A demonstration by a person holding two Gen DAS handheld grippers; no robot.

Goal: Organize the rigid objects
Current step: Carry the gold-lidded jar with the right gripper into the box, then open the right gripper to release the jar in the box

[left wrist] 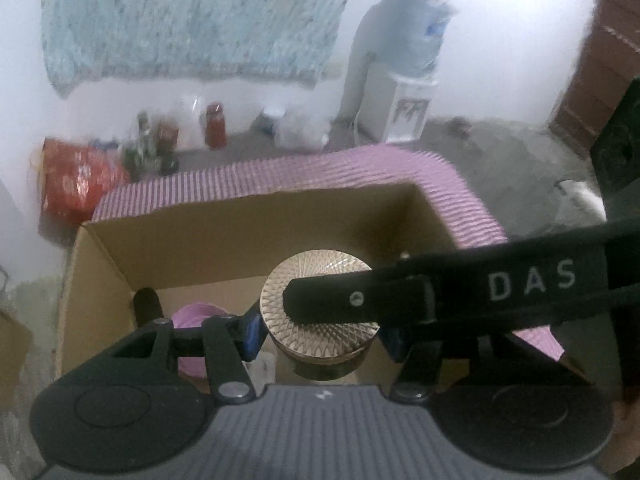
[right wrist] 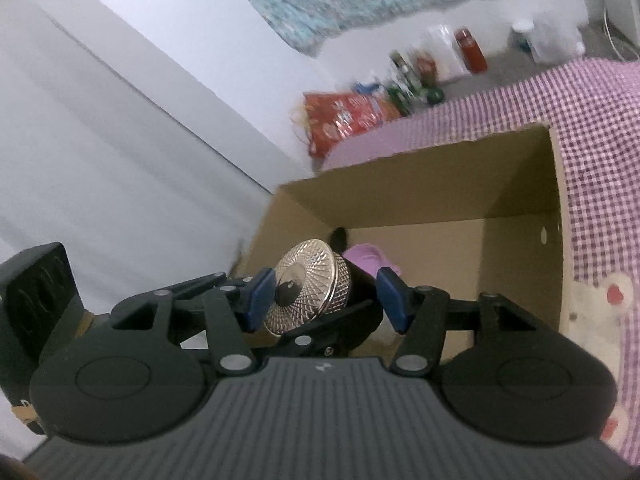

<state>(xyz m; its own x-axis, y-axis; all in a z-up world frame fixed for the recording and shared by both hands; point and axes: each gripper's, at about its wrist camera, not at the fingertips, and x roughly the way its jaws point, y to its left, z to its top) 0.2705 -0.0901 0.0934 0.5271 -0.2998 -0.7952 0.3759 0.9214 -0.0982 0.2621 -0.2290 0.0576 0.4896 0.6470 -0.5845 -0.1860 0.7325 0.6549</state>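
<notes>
Jar point(left wrist: 320, 316) between both tongs, above box point(left wrist: 248, 236)

Jar point(right wrist: 316, 292) between right gripper point(right wrist: 325, 300) pads

Soft, even indoor light is seen in both views; no hard shadows are cast. The white wall point(left wrist: 248, 92) beyond the fingers is washed out to a pale glare. Motion blur is noted on the bottles point(right wrist: 412, 76) far ahead of the fingers. Straight edges are bowed by fisheye distortion; the corners are vignetted dark.
</notes>
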